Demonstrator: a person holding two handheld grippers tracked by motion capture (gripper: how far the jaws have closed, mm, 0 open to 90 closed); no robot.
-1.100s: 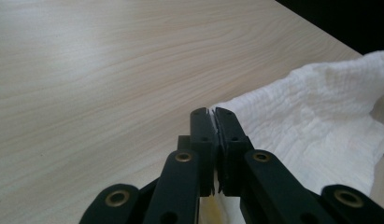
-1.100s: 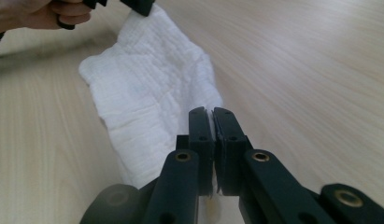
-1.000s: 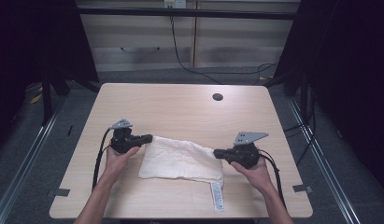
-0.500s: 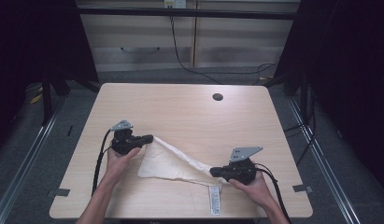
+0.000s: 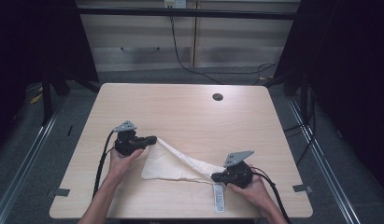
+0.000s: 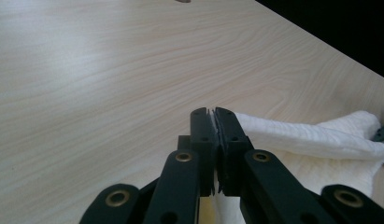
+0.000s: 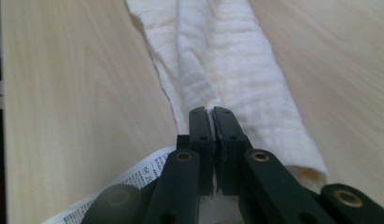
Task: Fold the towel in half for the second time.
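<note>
**Towel fold: both corners clamped, cloth strung diagonally**

High view. The white towel (image 5: 173, 163) lies on the near half of the table (image 5: 189, 112), gathered into a band. Its long axis runs from about 10 o'clock at the left gripper (image 5: 150, 139) to about 4 o'clock at the right gripper (image 5: 216, 177). A loose lobe of cloth sags toward 7 o'clock beneath the band. The care label (image 5: 218, 198) lies flat at 6 o'clock from the right gripper, by the near table edge. A cable port (image 5: 217, 97) sits well apart at 12 o'clock.

Left gripper view. The jaws are closed on a thin edge of towel (image 6: 302, 140); the cloth extends from the gripper (image 6: 212, 112) toward 3 o'clock.

Right gripper view. The jaws are closed on the towel (image 7: 231, 60), which stretches away from the gripper (image 7: 211, 110) toward 12 o'clock as a rolled ridge. The label (image 7: 133, 179) shows at 8 o'clock.

Judgement: the right gripper is nearer the person, so any further fold likely turns on carrying that end along the band axis toward the left gripper.
</note>
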